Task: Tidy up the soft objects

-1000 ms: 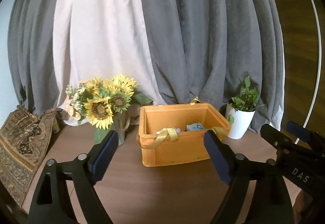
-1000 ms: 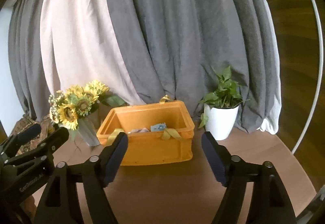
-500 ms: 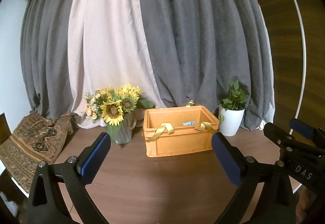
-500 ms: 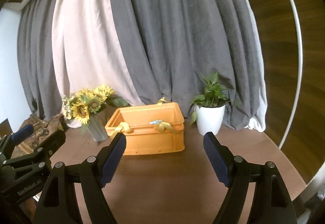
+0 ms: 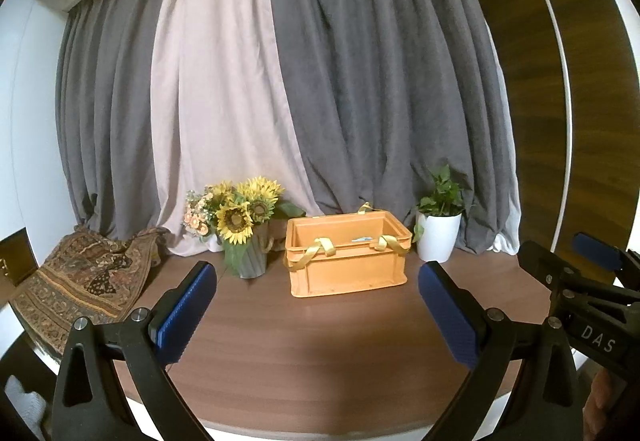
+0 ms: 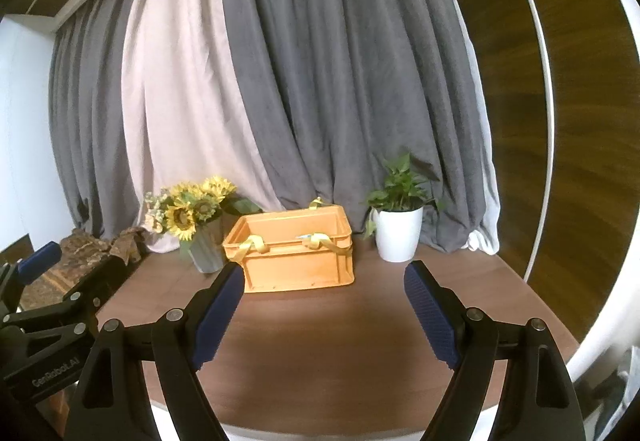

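Observation:
An orange crate [image 5: 347,268] with yellow strap handles stands at the back of the brown table; it also shows in the right wrist view [image 6: 294,264]. A bit of a pale blue object [image 5: 362,239] peeks above its rim; the rest of the inside is hidden. My left gripper [image 5: 316,295] is open and empty, held back over the table's front part. My right gripper [image 6: 322,301] is open and empty, also well short of the crate. Each gripper shows at the edge of the other's view.
A vase of sunflowers [image 5: 240,225] stands left of the crate and a potted plant in a white pot [image 5: 438,229] right of it. A patterned cloth [image 5: 84,281] lies at the table's left end. Curtains hang behind. The table's front edge [image 5: 320,431] is near.
Both grippers have drawn back and up from the crate, which now looks smaller and farther away. Both stay open and empty.

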Demonstrator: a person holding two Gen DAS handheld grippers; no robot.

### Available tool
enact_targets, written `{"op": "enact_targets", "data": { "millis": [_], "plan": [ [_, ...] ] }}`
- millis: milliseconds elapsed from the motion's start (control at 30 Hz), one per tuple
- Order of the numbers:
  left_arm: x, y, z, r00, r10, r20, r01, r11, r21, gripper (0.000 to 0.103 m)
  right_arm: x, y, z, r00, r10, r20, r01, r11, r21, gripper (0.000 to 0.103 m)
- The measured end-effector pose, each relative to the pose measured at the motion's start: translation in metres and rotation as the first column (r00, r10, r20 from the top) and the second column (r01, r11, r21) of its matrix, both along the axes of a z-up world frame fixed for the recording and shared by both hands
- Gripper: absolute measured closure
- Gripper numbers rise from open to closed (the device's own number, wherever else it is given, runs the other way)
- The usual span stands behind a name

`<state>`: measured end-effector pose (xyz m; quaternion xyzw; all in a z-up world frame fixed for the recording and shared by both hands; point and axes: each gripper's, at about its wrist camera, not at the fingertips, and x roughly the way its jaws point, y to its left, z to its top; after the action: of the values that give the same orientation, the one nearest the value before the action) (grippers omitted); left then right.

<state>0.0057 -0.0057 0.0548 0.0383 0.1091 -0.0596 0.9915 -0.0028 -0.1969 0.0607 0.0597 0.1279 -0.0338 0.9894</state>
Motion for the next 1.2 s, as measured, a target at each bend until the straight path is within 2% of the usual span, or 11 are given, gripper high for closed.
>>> {"op": "enact_targets", "data": {
  "millis": [533, 1200],
  "plan": [
    [-0.045, 0.004, 0.002, 1.0, -0.002, 0.016, 0.002, 1.0, 0.003, 0.0, -0.047, 0.001, 0.001, 1.0, 0.001, 0.018, -0.001, 1.0, 0.014, 0.02],
    [-0.051, 0.005, 0.001, 1.0, 0.001, 0.01, -0.001, 1.0, 0.008, 0.0, -0.056, 0.003, -0.001, 1.0, 0.006, 0.018, -0.007, 1.0, 0.02, 0.02]
  ]
}}
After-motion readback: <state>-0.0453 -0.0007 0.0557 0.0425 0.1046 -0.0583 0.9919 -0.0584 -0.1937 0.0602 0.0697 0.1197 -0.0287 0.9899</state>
